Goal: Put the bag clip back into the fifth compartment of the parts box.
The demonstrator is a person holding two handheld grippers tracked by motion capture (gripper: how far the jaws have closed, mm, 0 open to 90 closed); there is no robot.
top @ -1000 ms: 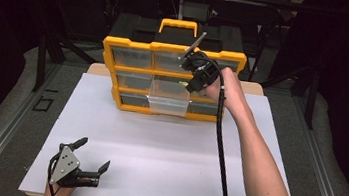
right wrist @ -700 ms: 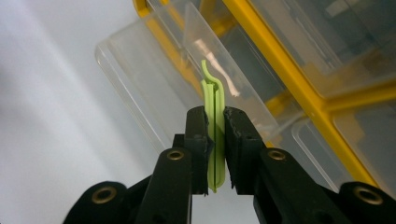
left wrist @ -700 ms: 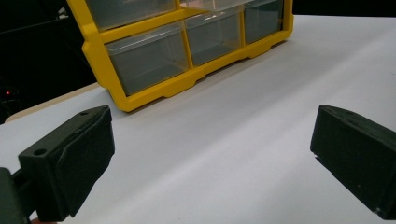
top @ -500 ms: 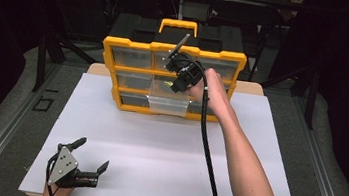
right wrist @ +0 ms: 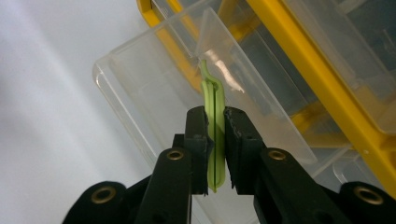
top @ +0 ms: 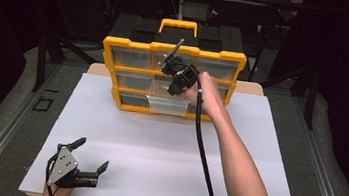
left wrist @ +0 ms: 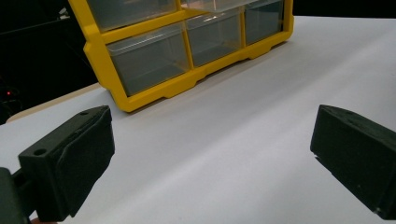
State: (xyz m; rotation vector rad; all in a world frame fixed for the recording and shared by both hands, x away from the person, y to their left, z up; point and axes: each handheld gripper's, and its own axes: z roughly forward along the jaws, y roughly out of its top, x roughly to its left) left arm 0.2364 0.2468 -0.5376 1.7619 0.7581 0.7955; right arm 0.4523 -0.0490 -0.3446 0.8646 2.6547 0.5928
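Carrying a thin green clip [right wrist: 214, 135] edge-up between the closed pads of the right tool [top: 173, 84], poised over the pulled-out clear drawer [top: 167, 104] in the bottom row of the yellow organizer [top: 112, 52]. Step in hand, as I judge it: depositing the clip in that drawer. Next move calls for lowering past the drawer's front wall (clip tip looks just above it), then opening. Left tool [top: 87, 168] rests wide and empty on the white table [top: 156, 151].
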